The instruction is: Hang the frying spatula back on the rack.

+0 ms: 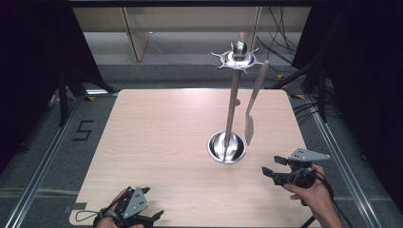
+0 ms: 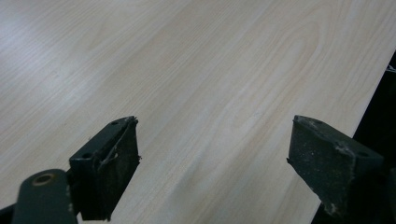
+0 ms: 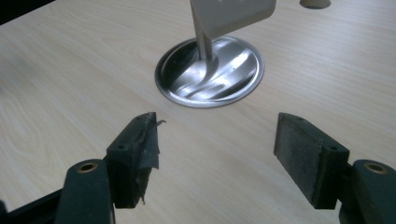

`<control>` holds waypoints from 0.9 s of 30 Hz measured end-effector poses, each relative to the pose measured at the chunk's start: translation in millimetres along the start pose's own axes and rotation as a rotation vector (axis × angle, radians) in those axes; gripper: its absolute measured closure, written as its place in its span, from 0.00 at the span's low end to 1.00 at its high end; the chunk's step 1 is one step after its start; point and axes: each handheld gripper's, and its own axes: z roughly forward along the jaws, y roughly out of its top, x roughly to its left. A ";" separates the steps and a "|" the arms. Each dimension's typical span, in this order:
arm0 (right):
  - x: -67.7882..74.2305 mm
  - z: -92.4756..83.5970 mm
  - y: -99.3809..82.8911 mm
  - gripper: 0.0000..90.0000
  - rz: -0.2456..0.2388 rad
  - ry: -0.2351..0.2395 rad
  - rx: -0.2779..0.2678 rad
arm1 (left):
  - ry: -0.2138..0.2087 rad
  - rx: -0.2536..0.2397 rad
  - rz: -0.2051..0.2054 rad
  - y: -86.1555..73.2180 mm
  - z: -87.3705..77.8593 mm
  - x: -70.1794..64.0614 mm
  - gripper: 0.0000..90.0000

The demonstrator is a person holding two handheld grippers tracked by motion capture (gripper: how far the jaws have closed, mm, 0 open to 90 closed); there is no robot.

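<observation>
A metal stand rises from a round shiny base point(image 1: 227, 147) in the middle of the wooden table point(image 1: 161, 137); its pole ends in a hooked crown point(image 1: 237, 57). A pale spatula point(image 1: 251, 111) hangs from one hook, blade down, just right of the pole. My right gripper point(image 1: 270, 167) sits low to the right of the base, pointing at it, open and holding nothing. In the right gripper view the base point(image 3: 210, 70) and the spatula blade point(image 3: 231, 14) lie ahead of the right gripper point(image 3: 217, 154). My left gripper point(image 1: 151, 216) rests open near the table's front edge.
In the left gripper view the left gripper point(image 2: 212, 163) stands over bare wood point(image 2: 187, 70), with the table's edge close on the right. Black curtains flank the table. Cables point(image 1: 285, 42) lie on the floor behind it, and a "5" point(image 1: 83, 130) is marked on the floor at left.
</observation>
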 end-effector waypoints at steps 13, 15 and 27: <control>7.1 1.6 -9.5 0.34 -0.025 -0.012 0.041 | -0.003 -0.009 -0.010 -0.1 -0.1 -0.6 0.17; 8.0 2.5 -10.9 0.34 -0.025 -0.015 0.030 | -0.002 -0.009 -0.009 0.0 -0.3 -0.5 0.17; 15.8 2.7 -25.1 0.32 -0.023 -0.028 0.053 | 0.000 0.001 0.003 0.1 -1.2 0.3 0.17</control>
